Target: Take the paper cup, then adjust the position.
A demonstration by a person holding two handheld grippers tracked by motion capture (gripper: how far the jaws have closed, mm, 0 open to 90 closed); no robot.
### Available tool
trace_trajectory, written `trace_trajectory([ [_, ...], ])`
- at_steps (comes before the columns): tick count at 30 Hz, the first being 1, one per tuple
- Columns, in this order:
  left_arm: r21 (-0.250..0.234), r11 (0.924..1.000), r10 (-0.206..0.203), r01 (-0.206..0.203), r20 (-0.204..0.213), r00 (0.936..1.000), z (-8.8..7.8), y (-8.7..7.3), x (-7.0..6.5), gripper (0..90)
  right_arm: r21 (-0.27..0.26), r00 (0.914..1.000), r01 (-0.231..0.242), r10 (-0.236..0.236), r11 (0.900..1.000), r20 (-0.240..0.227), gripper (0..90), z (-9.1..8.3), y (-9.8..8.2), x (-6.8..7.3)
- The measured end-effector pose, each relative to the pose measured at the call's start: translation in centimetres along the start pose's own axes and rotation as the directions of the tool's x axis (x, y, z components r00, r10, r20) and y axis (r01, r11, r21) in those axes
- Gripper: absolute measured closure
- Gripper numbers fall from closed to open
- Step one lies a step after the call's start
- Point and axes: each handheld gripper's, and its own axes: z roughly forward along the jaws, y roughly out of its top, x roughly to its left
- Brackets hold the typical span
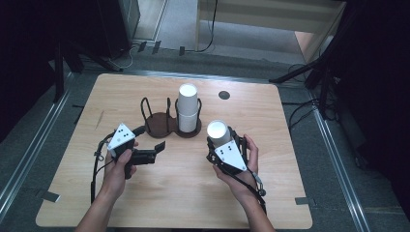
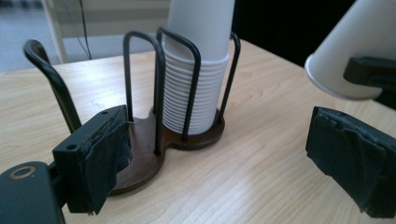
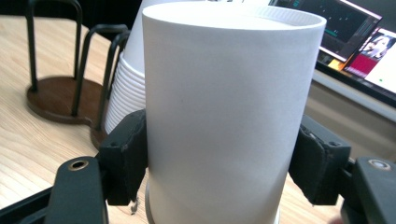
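**Right gripper held one white paper cup beside the rack**

High view: the light wooden tabletop carried a dark brown two-ring wire cup rack, its right ring holding a tall stack of upturned white paper cups and its left ring bare. The right gripper, near the front right of the rack, gripped a single upturned white paper cup between its fingers, just off the stack. The left gripper sat in front of the rack's left ring, its fingers spread apart with nothing between them

Left gripper view: the two black padded fingers stood wide open over bare wood. The rack lay straight ahead with the ribbed stack inside its wire loops, and the single cup hung tilted at the upper right, clear of the tabletop

Right gripper view: the fingers pressed on both sides of the single cup, which stood base uppermost. The stack and the rack showed just behind it on the left
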Motion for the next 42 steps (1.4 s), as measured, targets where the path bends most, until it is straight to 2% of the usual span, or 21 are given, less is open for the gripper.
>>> trace_trajectory([
  [4, 0.002, 0.9999, -0.015, 0.015, 0.011, 0.9998, -0.2, 0.1, 0.1, 7.0, -0.037, 0.995, 0.099, -0.098, 0.994, 0.018, 28.8, 0.1, -0.2, 0.3],
  [5, 0.001, 0.9999, -0.013, 0.013, 0.012, 0.9998, -0.2, 0.1, 0.1, 7.0, -0.038, 0.9898, 0.14, -0.139, 0.989, 0.031, 28.8, 0.1, -0.2, 0.5],
  [9, 0.01, 1.0, -0.001, 0.001, 0.03, 0.9996, -0.2, 0.4, -0.4, 7.6, -0.038, 0.9678, 0.246, -0.243, 0.969, 0.067, 28.8, 0.2, -0.3, 1.0],
  [11, 0.014, 0.9999, 0.007, -0.008, 0.046, 0.9989, -0.1, 0.6, -0.7, 8.0, -0.04, 0.9494, 0.307, -0.303, 0.951, 0.083, 28.9, 0.3, -0.4, 1.4],
  [13, 0.019, 0.9997, 0.016, -0.017, 0.062, 0.998, -0.1, 0.7, -1.1, 8.0, -0.04, 0.935, 0.348, -0.343, 0.937, 0.089, 28.8, 0.3, -0.5, 1.9],
  [16, 0.031, 0.9992, 0.024, -0.027, 0.087, 0.996, 0.1, 0.8, -1.5, 8.0, -0.046, 0.9071, 0.415, -0.41, 0.909, 0.096, 29.1, 0.4, -0.7, 2.5],
  [20, 0.038, 0.9984, 0.036, -0.041, 0.109, 0.9934, 0.3, 0.7, -1.8, 7.9, -0.075, 0.8633, 0.503, -0.496, 0.861, 0.093, 29.3, 0.5, -1.0, 3.4],
  [22, 0.038, 0.998, 0.045, -0.049, 0.115, 0.9924, 0.4, 0.7, -2.0, 7.9, -0.086, 0.8372, 0.546, -0.538, 0.833, 0.096, 29.3, 0.6, -1.1, 3.7],
  [23, 0.037, 0.9981, 0.045, -0.05, 0.121, 0.9917, 0.4, 0.7, -2.2, 7.9, -0.085, 0.8291, 0.558, -0.55, 0.826, 0.1, 29.3, 0.6, -1.2, 4.0],
  [25, 0.04, 0.9976, 0.051, -0.057, 0.131, 0.99, 0.6, 0.7, -2.4, 7.9, -0.088, 0.8056, 0.591, -0.582, 0.802, 0.109, 29.3, 0.6, -1.3, 4.2],
  [27, 0.043, 0.997, 0.058, -0.065, 0.143, 0.9881, 0.7, 0.7, -2.8, 7.9, -0.084, 0.786, 0.617, -0.607, 0.783, 0.116, 29.3, 0.7, -1.4, 4.5],
  [28, 0.048, 0.996, 0.067, -0.075, 0.148, 0.9867, 0.8, 0.7, -2.9, 7.9, -0.08, 0.7735, 0.632, -0.622, 0.771, 0.121, 29.3, 0.7, -1.5, 4.6],
  [31, 0.056, 0.995, 0.071, -0.082, 0.176, 0.9817, 1.1, 0.7, -3.4, 7.9, -0.079, 0.7611, 0.647, -0.637, 0.758, 0.124, 29.3, 0.6, -1.6, 4.8],
  [32, 0.06, 0.9945, 0.073, -0.086, 0.193, 0.9786, 1.2, 0.7, -3.5, 7.8, -0.081, 0.76, 0.649, -0.638, 0.757, 0.124, 29.2, 0.6, -1.6, 4.8],
  [33, 0.06, 0.994, 0.078, -0.092, 0.203, 0.9761, 1.2, 0.7, -3.6, 7.8, -0.086, 0.7506, 0.66, -0.648, 0.747, 0.127, 29.2, 0.6, -1.6, 4.9],
  [34, 0.057, 0.9943, 0.076, -0.09, 0.21, 0.9748, 1.2, 0.7, -3.7, 7.8, -0.091, 0.7452, 0.666, -0.655, 0.74, 0.127, 29.2, 0.6, -1.6, 4.9],
  [35, 0.056, 0.994, 0.081, -0.095, 0.212, 0.9739, 1.2, 0.7, -3.8, 7.8, -0.095, 0.734, 0.678, -0.666, 0.729, 0.131, 29.2, 0.5, -1.6, 5.0],
  [36, 0.054, 0.9941, 0.08, -0.094, 0.213, 0.9738, 1.3, 0.7, -3.9, 7.8, -0.096, 0.7338, 0.679, -0.667, 0.728, 0.13, 29.2, 0.5, -1.6, 5.1],
  [39, 0.053, 0.9943, 0.079, -0.092, 0.217, 0.9729, 1.3, 0.8, -4.0, 7.8, -0.106, 0.7139, 0.7, -0.688, 0.706, 0.129, 29.2, 0.5, -1.6, 5.5],
  [40, 0.054, 0.9942, 0.079, -0.093, 0.221, 0.9721, 1.3, 0.8, -4.1, 7.8, -0.108, 0.7158, 0.698, -0.687, 0.708, 0.126, 29.2, 0.5, -1.6, 5.6],
  [42, 0.055, 0.9938, 0.082, -0.097, 0.223, 0.9712, 1.4, 0.8, -4.3, 7.8, -0.111, 0.7105, 0.704, -0.693, 0.702, 0.121, 29.1, 0.4, -1.6, 5.9],
])
